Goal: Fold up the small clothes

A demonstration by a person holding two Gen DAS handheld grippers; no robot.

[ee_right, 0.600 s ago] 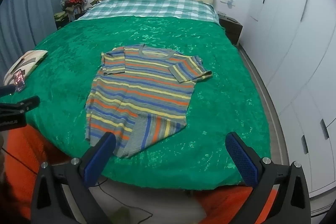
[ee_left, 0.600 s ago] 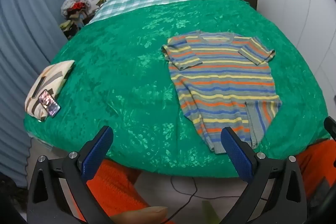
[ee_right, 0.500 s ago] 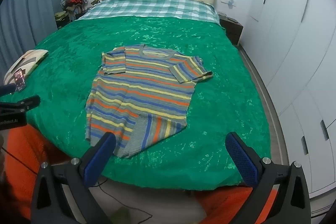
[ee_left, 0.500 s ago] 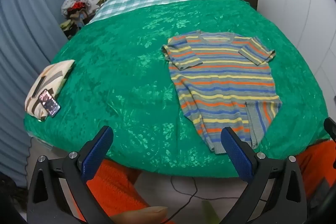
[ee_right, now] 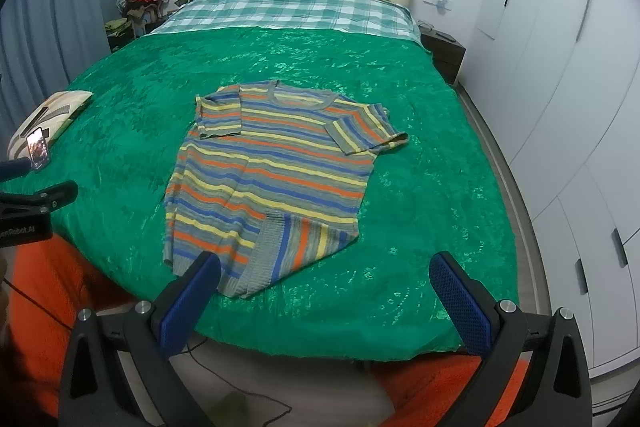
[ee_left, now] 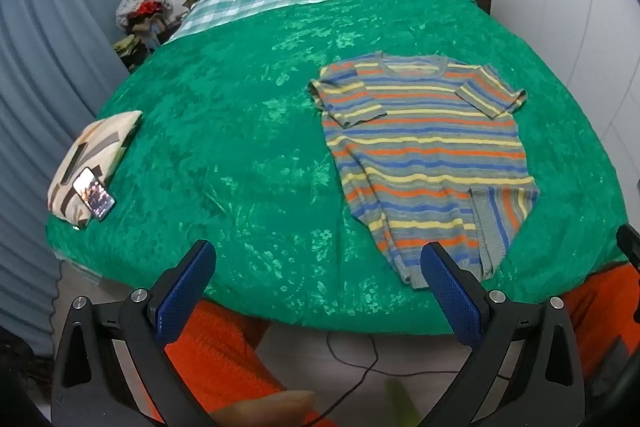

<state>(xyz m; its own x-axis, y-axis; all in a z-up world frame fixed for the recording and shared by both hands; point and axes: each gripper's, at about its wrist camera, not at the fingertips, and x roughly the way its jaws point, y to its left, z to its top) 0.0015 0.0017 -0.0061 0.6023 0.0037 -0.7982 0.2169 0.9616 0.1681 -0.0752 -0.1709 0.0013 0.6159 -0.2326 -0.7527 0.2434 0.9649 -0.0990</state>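
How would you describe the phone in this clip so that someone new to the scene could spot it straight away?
Start from the big green bedspread covering the bed, then go to its near left corner, where a small cream patterned cushion lies. The phone rests on the cushion's near end, screen lit and facing up. It is the only glossy, glowing thing there, far left of the striped sweater.

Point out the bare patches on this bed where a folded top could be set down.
Widest: green bedspread between the patterned cushion with its phone and the striped shirt. Also between shirt and checked blanket, and right of the shirt. The cushion corner is taken.
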